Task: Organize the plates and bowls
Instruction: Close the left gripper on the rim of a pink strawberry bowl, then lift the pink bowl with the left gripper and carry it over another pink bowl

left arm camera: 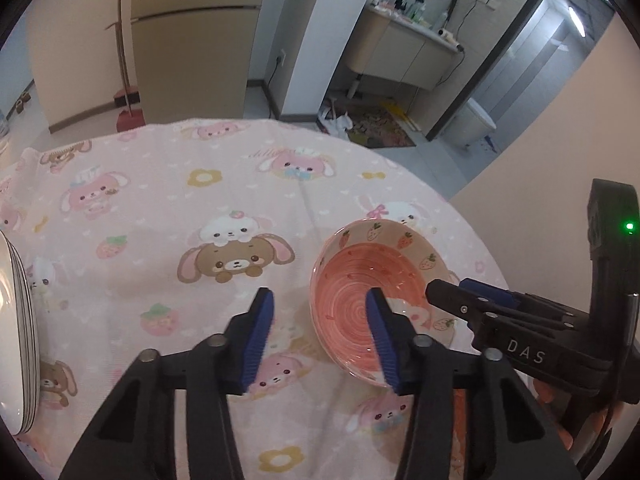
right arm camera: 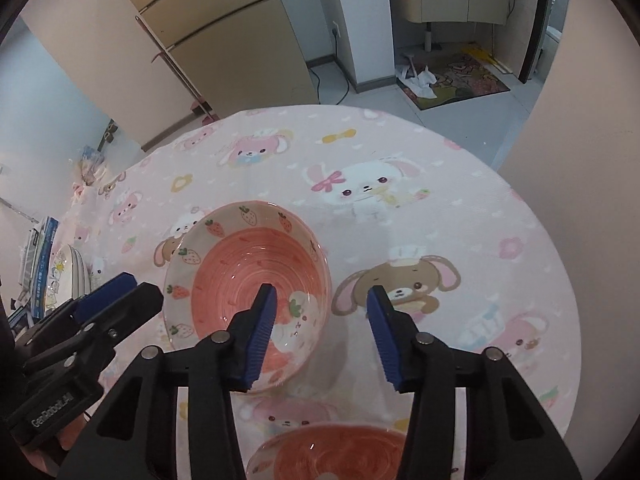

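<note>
A pink bowl with strawberry pictures [left arm camera: 366, 280] stands on the pink cartoon tablecloth [left arm camera: 168, 208]; it also shows in the right wrist view [right arm camera: 244, 276]. My left gripper [left arm camera: 320, 312] is open and empty, its right finger over the bowl's near-left rim. My right gripper [right arm camera: 322, 308] is open and empty, its left finger over the bowl's right rim. A second pink bowl [right arm camera: 332, 454] lies at the near table edge, partly hidden by my fingers. A stack of white plates [left arm camera: 16, 328] sits at the far left.
The round table's edge [right arm camera: 552, 264] curves close on the right beside a peach wall. The right gripper's body [left arm camera: 540, 332] shows in the left view. The left gripper's body [right arm camera: 80, 332] shows in the right view. Boxes [right arm camera: 38, 264] lie beyond the plates.
</note>
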`<state>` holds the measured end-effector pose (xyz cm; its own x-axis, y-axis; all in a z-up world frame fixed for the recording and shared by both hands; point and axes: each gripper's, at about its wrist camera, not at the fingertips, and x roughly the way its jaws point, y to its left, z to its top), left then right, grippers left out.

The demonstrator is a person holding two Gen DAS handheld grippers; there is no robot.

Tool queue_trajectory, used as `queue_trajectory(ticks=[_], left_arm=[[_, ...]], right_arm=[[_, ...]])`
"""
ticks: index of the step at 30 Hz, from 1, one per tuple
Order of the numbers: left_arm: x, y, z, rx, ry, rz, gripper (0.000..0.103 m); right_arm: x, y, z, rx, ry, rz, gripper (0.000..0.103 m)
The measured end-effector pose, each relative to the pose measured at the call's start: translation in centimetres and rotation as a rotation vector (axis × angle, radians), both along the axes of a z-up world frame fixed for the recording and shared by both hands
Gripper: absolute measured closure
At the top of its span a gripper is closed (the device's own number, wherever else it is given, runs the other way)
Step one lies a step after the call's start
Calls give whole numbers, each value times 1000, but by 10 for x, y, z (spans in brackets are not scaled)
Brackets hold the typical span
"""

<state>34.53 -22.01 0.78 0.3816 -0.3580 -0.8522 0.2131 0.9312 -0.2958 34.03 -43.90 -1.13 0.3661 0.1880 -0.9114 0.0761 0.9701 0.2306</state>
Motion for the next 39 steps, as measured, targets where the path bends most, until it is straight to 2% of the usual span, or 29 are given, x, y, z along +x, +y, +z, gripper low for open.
queue_trajectory(ticks=[3, 10, 13, 15, 16, 17, 19, 21, 26, 39], left_arm=[[7, -5, -11, -8, 41, -13, 58], [19, -16, -35, -11, 124, -27, 66], [22, -21, -46, -4, 148, -31, 76], [24, -23, -51, 11, 161, -32, 87], [25, -23, -54, 14, 166, -24, 89], [26, -22, -57, 10, 170, -9, 93], [28, -18, -58, -8, 181, 3, 94], [26, -20, -57, 14, 175, -9, 95], [20, -20, -49, 23, 161, -9, 95], [-9, -17, 22, 14, 25, -36, 95]], right_arm=[[6, 0, -8, 13, 37, -2, 71], [16, 0, -25, 89, 103, -9, 74], [19, 3, -31, 78, 125, -10, 79], [20, 6, -35, 77, 132, -3, 85], [21, 6, -36, 65, 135, -10, 87], [20, 6, -37, 51, 133, -22, 93], [19, 3, -36, 79, 122, -25, 96], [17, 2, -36, 94, 126, -20, 97], [10, 6, -26, 55, 112, -14, 96], [-23, 10, 39, 37, 1, -19, 96]])
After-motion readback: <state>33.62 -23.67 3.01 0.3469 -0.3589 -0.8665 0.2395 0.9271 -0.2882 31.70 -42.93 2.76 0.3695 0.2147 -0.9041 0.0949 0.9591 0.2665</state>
